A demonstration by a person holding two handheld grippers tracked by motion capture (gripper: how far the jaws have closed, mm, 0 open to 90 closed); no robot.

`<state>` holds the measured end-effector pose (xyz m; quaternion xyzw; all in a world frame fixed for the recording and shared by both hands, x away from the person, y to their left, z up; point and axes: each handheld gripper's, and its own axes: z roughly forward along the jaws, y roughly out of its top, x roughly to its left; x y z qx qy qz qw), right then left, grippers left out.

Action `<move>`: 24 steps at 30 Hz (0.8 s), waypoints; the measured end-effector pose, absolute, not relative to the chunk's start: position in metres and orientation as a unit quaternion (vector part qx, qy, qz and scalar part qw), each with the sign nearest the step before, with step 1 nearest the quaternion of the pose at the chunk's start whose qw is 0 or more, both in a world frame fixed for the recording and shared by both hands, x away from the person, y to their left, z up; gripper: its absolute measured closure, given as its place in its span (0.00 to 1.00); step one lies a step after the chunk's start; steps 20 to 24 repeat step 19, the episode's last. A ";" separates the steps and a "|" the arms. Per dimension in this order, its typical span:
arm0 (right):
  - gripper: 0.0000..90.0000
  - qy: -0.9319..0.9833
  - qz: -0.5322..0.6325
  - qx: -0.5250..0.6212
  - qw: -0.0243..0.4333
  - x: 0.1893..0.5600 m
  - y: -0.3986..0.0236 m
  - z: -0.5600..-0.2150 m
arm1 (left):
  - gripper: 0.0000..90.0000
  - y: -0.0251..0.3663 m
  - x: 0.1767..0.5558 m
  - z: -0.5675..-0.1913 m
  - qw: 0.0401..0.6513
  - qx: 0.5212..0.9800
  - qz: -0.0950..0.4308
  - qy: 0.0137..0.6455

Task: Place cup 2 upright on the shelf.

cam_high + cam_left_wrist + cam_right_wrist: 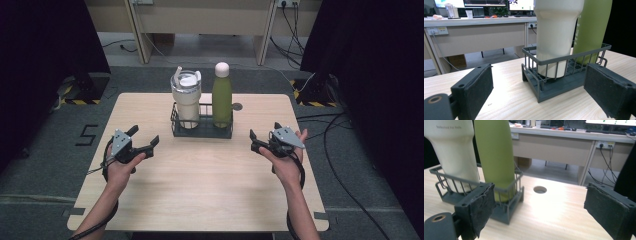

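Left gripper point(145, 140) and right gripper point(264, 137) – jaws wide, holding nothing – flank the wire basket point(201, 131)

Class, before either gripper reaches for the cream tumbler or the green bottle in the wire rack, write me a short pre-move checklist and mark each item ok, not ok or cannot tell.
1. Left gripper open, holding nothing: ok.
2. Right gripper open, holding nothing: ok.
3. Cream tumbler upright in the left end of the wire rack: ok.
4. Green bottle upright in the right end of the rack, white cap on: ok.
5. Bare wood between both grippers and the rack on the table: ok.
6. Tumbler lid sealed, and whether either vessel holds liquid: cannot tell.
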<state>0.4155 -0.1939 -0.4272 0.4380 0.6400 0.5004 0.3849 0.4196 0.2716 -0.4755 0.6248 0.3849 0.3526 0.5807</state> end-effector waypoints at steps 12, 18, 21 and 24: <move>0.11 0.640 0.479 0.469 0.376 0.372 -0.218 -0.463 | 0.09 0.274 0.419 -0.478 0.579 0.624 0.351 0.389; 0.11 0.642 0.472 0.476 0.371 0.361 -0.224 -0.476 | 0.09 0.273 0.419 -0.475 0.585 0.622 0.350 0.385; 0.11 0.641 0.472 0.477 0.372 0.360 -0.224 -0.476 | 0.09 0.272 0.420 -0.475 0.586 0.622 0.350 0.384; 0.11 0.641 0.472 0.477 0.372 0.360 -0.224 -0.476 | 0.09 0.272 0.420 -0.475 0.586 0.622 0.350 0.384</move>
